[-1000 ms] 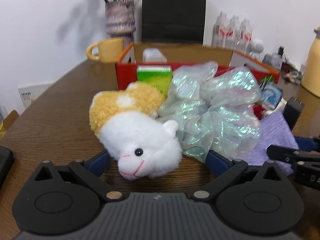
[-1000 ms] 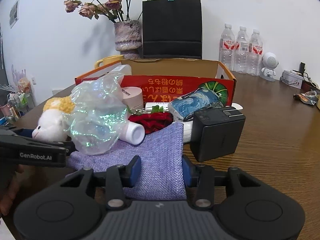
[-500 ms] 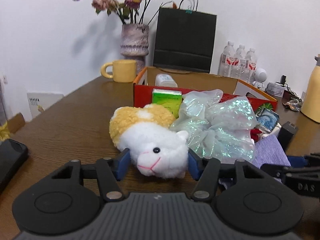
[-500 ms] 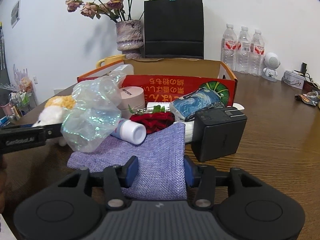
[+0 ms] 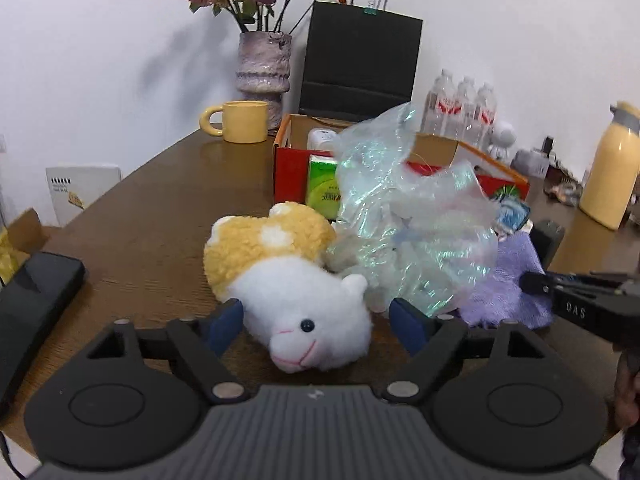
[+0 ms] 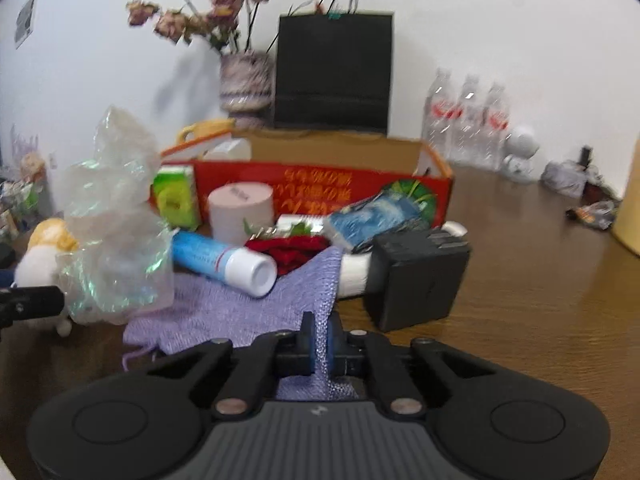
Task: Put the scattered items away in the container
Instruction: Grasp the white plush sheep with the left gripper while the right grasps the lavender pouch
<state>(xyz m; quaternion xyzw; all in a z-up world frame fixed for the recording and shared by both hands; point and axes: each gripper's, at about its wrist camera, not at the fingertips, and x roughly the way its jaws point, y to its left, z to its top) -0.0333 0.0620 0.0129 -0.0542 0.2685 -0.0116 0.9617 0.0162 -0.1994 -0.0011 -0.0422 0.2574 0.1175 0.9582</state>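
Step in hand: pickup. Right gripper [image 6: 319, 347], bottom centre, has just closed and is clenched on the near edge of the lilac woven cloth pouch [image 6: 244, 312].

Left gripper [image 5: 316, 326] just reopened: jaws released, straddling the white-and-yellow plush sheep [image 5: 294, 294], pads not pressing.

Red-sided open cardboard box [image 6: 320, 184] sits behind the clutter, mid-frame.

Next, likely: lift pouch clear of the blue-and-white tube [image 6: 224, 260], carry into box
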